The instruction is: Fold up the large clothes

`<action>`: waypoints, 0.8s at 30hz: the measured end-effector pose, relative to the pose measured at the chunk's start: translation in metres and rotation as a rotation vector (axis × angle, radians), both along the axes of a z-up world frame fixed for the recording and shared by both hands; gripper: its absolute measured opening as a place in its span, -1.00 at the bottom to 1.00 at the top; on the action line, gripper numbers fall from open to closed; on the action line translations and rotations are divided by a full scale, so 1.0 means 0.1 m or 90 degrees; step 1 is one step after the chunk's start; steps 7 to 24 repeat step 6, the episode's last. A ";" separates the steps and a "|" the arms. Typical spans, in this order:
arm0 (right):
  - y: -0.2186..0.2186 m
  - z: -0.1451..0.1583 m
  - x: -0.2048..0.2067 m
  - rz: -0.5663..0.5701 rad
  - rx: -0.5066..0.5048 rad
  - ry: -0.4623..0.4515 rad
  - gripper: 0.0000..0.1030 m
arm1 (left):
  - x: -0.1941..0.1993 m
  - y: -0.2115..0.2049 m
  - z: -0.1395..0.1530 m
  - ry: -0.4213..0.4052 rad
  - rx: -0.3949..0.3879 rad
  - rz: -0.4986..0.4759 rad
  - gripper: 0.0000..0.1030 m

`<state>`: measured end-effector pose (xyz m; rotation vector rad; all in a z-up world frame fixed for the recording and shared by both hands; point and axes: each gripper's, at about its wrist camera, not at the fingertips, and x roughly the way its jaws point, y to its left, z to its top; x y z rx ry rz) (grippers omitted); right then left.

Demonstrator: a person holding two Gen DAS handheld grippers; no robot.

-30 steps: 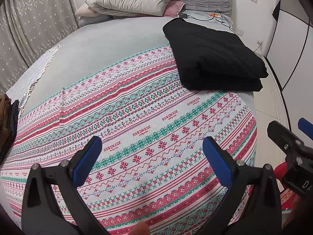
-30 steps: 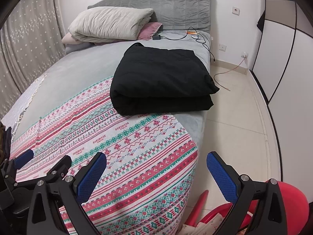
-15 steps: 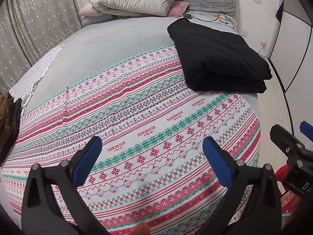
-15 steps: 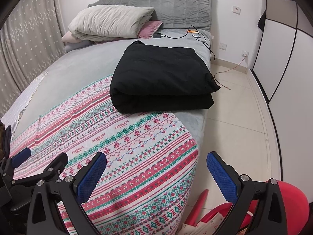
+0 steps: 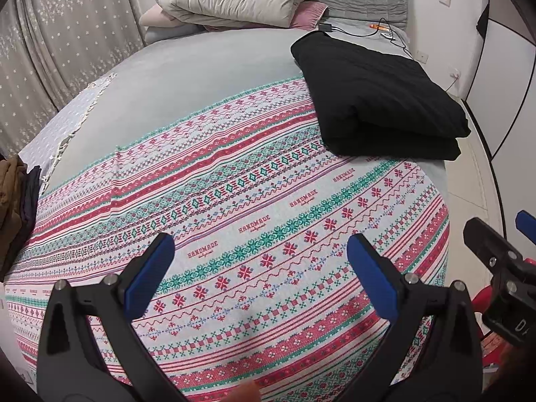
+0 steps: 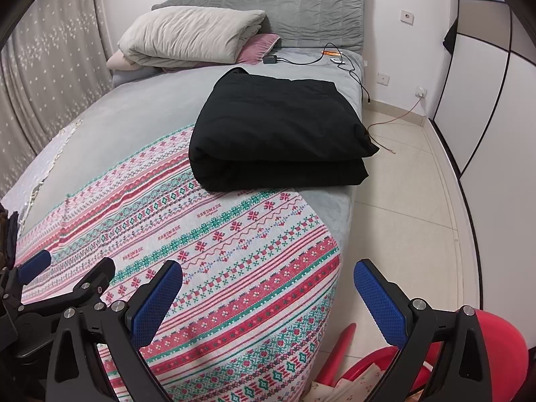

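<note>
A large patterned cloth [image 5: 234,207] with red, green and white bands lies spread flat over the near end of the bed; it also shows in the right wrist view [image 6: 214,258]. A folded black garment [image 5: 378,97] lies on the bed beyond it, at its far right edge, also seen from the right wrist [image 6: 278,134]. My left gripper [image 5: 259,268] is open and empty above the cloth's near part. My right gripper [image 6: 268,298] is open and empty over the cloth's right corner at the bed's edge. Each gripper shows in the other's view: the right one [image 5: 502,254], the left one [image 6: 67,278].
Pillows [image 6: 191,37] and a grey headboard [image 6: 284,3] are at the far end. A charger and cable [image 6: 321,60] lie near them. Brown and dark clothes [image 5: 16,191] are piled at the left. A red basket [image 6: 395,368] stands on the tiled floor at the right.
Both grippers have drifted slightly; the left view has shifted so the bed and black garment sit a little further right. Both grippers stay open and empty.
</note>
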<state>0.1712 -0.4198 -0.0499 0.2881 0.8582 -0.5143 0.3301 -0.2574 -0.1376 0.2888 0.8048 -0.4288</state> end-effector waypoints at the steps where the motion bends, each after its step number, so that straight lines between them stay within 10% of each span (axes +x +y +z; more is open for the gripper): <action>1: 0.00 0.00 0.00 0.000 0.000 0.001 1.00 | 0.00 0.00 0.00 0.000 0.000 0.001 0.98; 24: 0.00 0.00 -0.01 0.001 0.004 0.003 1.00 | 0.01 -0.01 0.00 0.017 -0.020 -0.006 0.98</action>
